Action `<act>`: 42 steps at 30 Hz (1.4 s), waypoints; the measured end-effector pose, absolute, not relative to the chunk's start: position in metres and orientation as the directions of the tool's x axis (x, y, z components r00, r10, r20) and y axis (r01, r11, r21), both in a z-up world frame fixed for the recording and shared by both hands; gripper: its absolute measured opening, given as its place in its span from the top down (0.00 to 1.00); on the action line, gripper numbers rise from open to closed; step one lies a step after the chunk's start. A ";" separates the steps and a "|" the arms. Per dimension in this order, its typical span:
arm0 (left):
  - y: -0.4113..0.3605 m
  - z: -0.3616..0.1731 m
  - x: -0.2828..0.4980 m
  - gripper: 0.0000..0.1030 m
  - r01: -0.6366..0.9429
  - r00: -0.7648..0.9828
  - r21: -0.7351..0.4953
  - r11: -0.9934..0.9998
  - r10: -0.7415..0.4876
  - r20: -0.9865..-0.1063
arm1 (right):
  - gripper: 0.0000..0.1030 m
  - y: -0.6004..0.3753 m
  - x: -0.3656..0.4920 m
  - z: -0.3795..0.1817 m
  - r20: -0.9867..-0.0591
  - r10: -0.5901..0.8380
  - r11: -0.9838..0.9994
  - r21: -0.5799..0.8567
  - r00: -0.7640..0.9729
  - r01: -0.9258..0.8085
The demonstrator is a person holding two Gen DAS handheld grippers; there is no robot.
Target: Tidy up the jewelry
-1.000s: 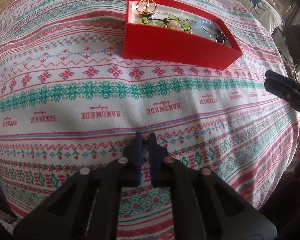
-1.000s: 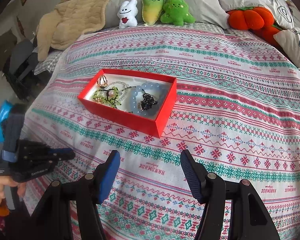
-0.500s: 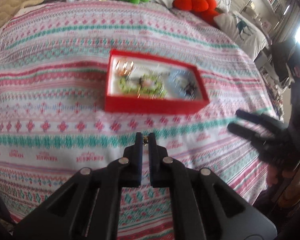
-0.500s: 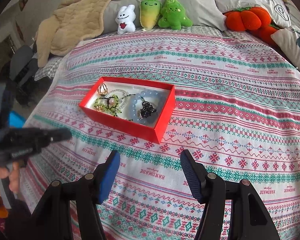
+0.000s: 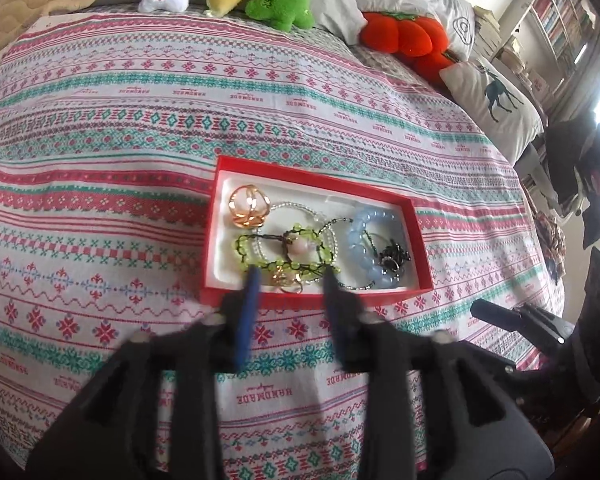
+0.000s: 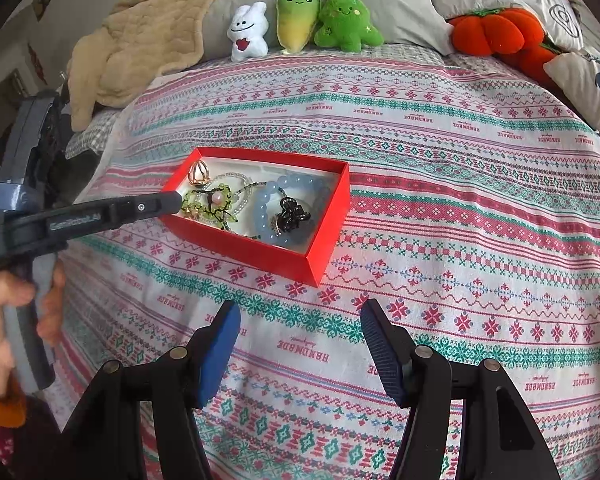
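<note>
A red box point(image 5: 320, 184) point(image 6: 256, 252) lies on the patterned bedspread. It holds a gold cage ring point(image 5: 248, 206), a green bead bracelet point(image 5: 280, 248), a pale blue bead bracelet point(image 5: 370, 248) and a black piece point(image 5: 392, 256). My left gripper point(image 5: 291, 280) point(image 6: 168, 202) hangs over the box's near left part with its jaws opening. A small gold piece point(image 5: 286, 280) lies in the box below the gap, and neither pad touches it. My right gripper point(image 6: 299, 312) stands open over the bedspread in front of the box, with nothing between its fingers.
Plush toys point(image 6: 300, 20) and an orange pumpkin cushion point(image 6: 496, 32) line the head of the bed, with pillows point(image 5: 492, 100) to the right. A beige blanket point(image 6: 140, 48) lies at the back left. A person's hand point(image 6: 4, 300) holds the left gripper.
My left gripper rose and moved forward to the box, then its jaws came apart. The small gold piece that it pinched now lies in the box. The right gripper stayed still.
</note>
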State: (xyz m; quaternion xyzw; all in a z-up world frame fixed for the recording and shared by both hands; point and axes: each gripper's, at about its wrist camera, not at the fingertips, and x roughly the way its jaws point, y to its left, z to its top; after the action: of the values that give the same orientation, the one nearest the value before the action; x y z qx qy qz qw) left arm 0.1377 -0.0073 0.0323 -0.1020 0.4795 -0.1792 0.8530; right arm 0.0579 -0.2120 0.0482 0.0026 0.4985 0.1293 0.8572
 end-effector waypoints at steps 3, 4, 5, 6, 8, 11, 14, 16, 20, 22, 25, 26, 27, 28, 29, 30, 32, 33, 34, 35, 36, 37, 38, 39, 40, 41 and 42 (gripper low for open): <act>-0.002 0.039 0.128 0.46 0.189 0.488 -0.322 0.928 -0.373 -0.789 | 0.38 -0.210 0.060 0.047 -0.855 0.222 0.967 0.133 0.469 -0.216; -0.001 0.040 0.125 0.44 0.183 0.489 -0.314 0.932 -0.363 -0.793 | 0.38 -0.210 0.061 0.047 -0.855 0.220 0.968 0.131 0.469 -0.215; -0.001 0.041 0.119 0.37 0.168 0.492 -0.298 0.940 -0.342 -0.801 | 0.37 -0.210 0.061 0.047 -0.856 0.217 0.969 0.129 0.469 -0.212; 0.000 0.041 0.115 0.28 0.156 0.494 -0.283 0.946 -0.323 -0.808 | 0.34 -0.209 0.061 0.047 -0.857 0.211 0.970 0.125 0.471 -0.208; 0.001 0.040 0.102 0.21 0.129 0.500 -0.239 0.963 -0.271 -0.822 | 0.30 -0.210 0.060 0.047 -0.860 0.189 0.976 0.110 0.475 -0.189; 0.001 0.031 0.088 0.14 0.085 0.485 -0.181 0.980 -0.199 -0.852 | 0.26 -0.211 0.057 0.046 -0.869 0.165 0.982 0.101 0.467 -0.158; 0.002 0.026 0.075 0.07 0.068 0.481 -0.148 0.987 -0.162 -0.862 | 0.21 -0.211 0.051 0.045 -0.876 0.139 0.987 0.086 0.461 -0.134; 0.002 0.027 0.067 0.04 0.063 0.499 -0.118 0.991 -0.134 -0.856 | 0.18 -0.207 0.046 0.045 -0.878 0.111 0.990 0.057 0.467 -0.127; 0.006 0.028 0.055 0.04 0.032 0.536 -0.065 0.997 -0.072 -0.841 | 0.17 -0.197 0.039 0.041 -0.879 0.063 0.992 0.004 0.473 -0.123; 0.006 0.029 0.051 0.04 0.026 0.553 -0.039 0.999 -0.047 -0.832 | 0.17 -0.192 0.035 0.040 -0.877 0.050 0.993 -0.006 0.478 -0.115; 0.005 0.030 0.047 0.04 0.007 0.579 0.007 1.000 0.002 -0.816 | 0.17 -0.185 0.033 0.039 -0.869 0.028 0.995 -0.024 0.494 -0.099; 0.006 0.029 0.046 0.04 0.002 0.580 0.014 1.000 0.010 -0.814 | 0.17 -0.184 0.033 0.038 -0.868 0.026 0.995 -0.024 0.496 -0.094; 0.006 0.029 0.046 0.04 0.002 0.578 0.016 1.000 0.012 -0.816 | 0.17 -0.183 0.034 0.037 -0.868 0.024 0.996 -0.023 0.497 -0.089; 0.005 0.028 0.045 0.04 0.004 0.574 0.014 1.000 0.009 -0.819 | 0.17 -0.182 0.034 0.037 -0.867 0.022 0.996 -0.023 0.498 -0.085; 0.005 0.027 0.045 0.04 0.006 0.570 0.011 1.000 0.006 -0.821 | 0.17 -0.182 0.034 0.037 -0.866 0.018 0.996 -0.025 0.500 -0.080; 0.003 0.026 0.044 0.04 0.006 0.569 0.013 1.000 0.007 -0.822 | 0.17 -0.182 0.034 0.036 -0.864 0.012 0.997 -0.030 0.504 -0.074; 0.000 0.025 0.043 0.04 0.012 0.566 0.021 1.000 0.011 -0.825 | 0.17 -0.183 0.036 0.035 -0.863 0.001 0.997 -0.036 0.506 -0.063; -0.001 0.024 0.042 0.04 0.013 0.565 0.025 1.000 0.014 -0.825 | 0.17 -0.184 0.036 0.034 -0.864 -0.002 0.998 -0.035 0.504 -0.057; -0.002 0.023 0.041 0.04 0.013 0.564 0.029 1.000 0.016 -0.826 | 0.17 -0.185 0.037 0.034 -0.865 -0.003 0.998 -0.034 0.501 -0.052; -0.002 0.023 0.041 0.04 0.014 0.563 0.029 0.999 0.017 -0.826 | 0.17 -0.187 0.038 0.033 -0.868 -0.005 0.998 -0.032 0.496 -0.047; -0.003 0.022 0.041 0.04 0.015 0.562 0.028 0.999 0.015 -0.827 | 0.17 -0.188 0.038 0.032 -0.871 -0.006 0.999 -0.031 0.492 -0.042; -0.003 0.021 0.041 0.04 0.015 0.561 0.028 0.999 0.015 -0.828 | 0.17 -0.189 0.039 0.031 -0.872 -0.009 0.999 -0.033 0.490 -0.040; -0.003 0.021 0.041 0.04 0.016 0.559 0.029 0.999 0.015 -0.829 | 0.17 -0.189 0.039 0.030 -0.872 -0.012 0.999 -0.035 0.489 -0.038; -0.004 0.020 0.042 0.04 0.017 0.558 0.029 0.999 0.015 -0.830 | 0.17 -0.189 0.039 0.030 -0.873 -0.013 0.999 -0.036 0.488 -0.038; -0.004 0.020 0.042 0.04 0.017 0.557 0.028 0.999 0.014 -0.830 | 0.17 -0.189 0.038 0.030 -0.873 -0.015 0.999 -0.038 0.487 -0.038; -0.004 0.020 0.042 0.04 0.015 0.556 0.025 1.000 0.013 -0.831 | 0.17 -0.189 0.038 0.030 -0.873 -0.015 0.998 -0.039 0.487 -0.039; -0.005 0.020 0.042 0.04 0.015 0.555 0.023 1.000 0.011 -0.832 | 0.17 -0.189 0.038 0.030 -0.873 -0.015 0.998 -0.039 0.487 -0.039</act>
State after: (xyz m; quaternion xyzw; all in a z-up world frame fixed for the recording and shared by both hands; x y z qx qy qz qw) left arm 0.0423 -0.0047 0.0197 0.0136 0.4718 -0.0012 0.8816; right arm 0.0381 -0.1889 0.0296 -0.0269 0.5063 0.0071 0.8619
